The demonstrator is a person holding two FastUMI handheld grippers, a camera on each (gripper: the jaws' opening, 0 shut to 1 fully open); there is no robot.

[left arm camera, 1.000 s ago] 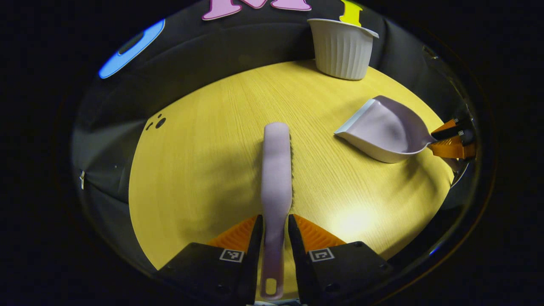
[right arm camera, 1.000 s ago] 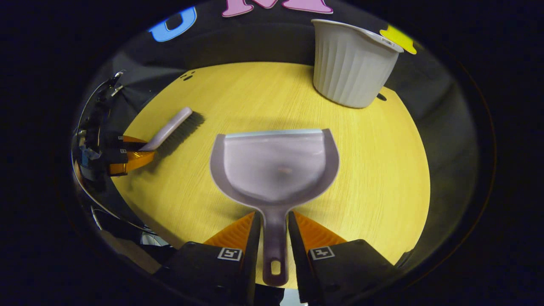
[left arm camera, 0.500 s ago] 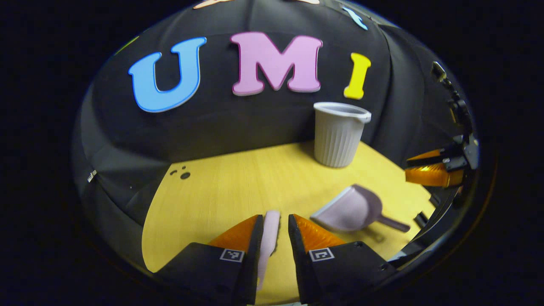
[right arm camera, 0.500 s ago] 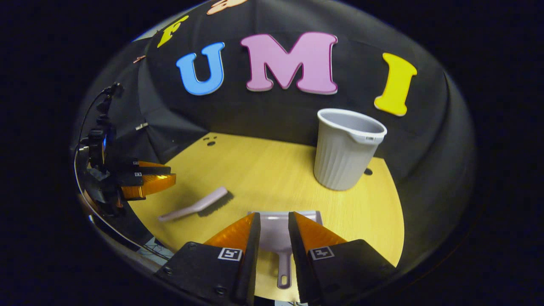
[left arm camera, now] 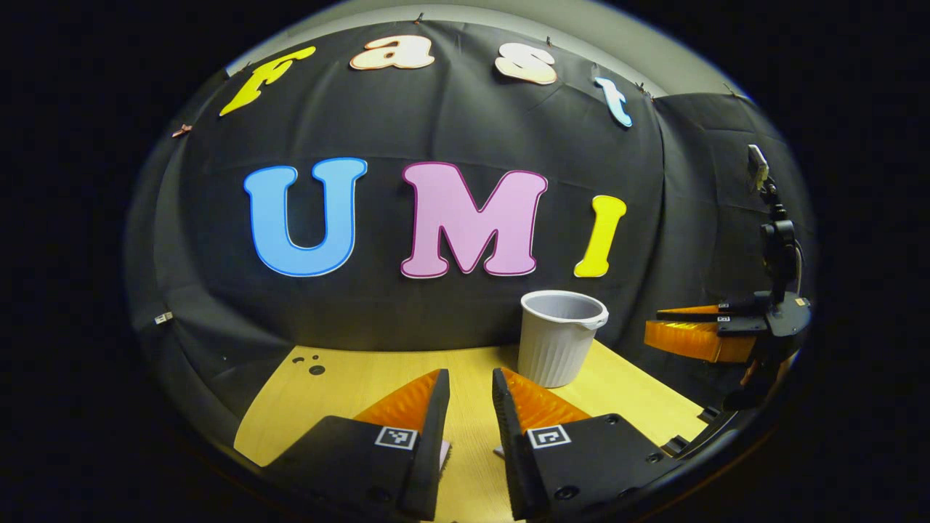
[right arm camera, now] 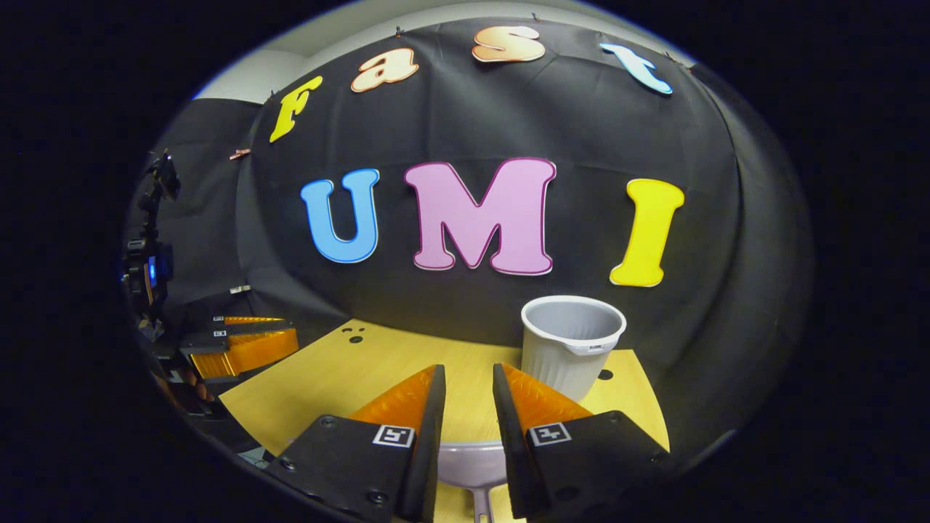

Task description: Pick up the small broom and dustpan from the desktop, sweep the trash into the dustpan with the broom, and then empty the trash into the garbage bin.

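Left gripper point(left arm camera: 471, 407) fingers slightly apart, empty, above yellow desktop point(left arm camera: 349, 378); right gripper point(right arm camera: 465, 403) likewise, over dustpan point(right arm camera: 471, 465); garbage bin point(right arm camera: 570, 345) upright behind

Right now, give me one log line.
left gripper: open, raised | right gripper: open, raised | dustpan: on desk | bin: upright

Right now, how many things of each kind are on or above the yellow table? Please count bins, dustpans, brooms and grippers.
Bins: 1, the pale ribbed bin at the back of the table.
Dustpans: 1, the dustpan below the right gripper.
Brooms: 1, a sliver of the broom by the left gripper.
Grippers: 2.
Total: 5.
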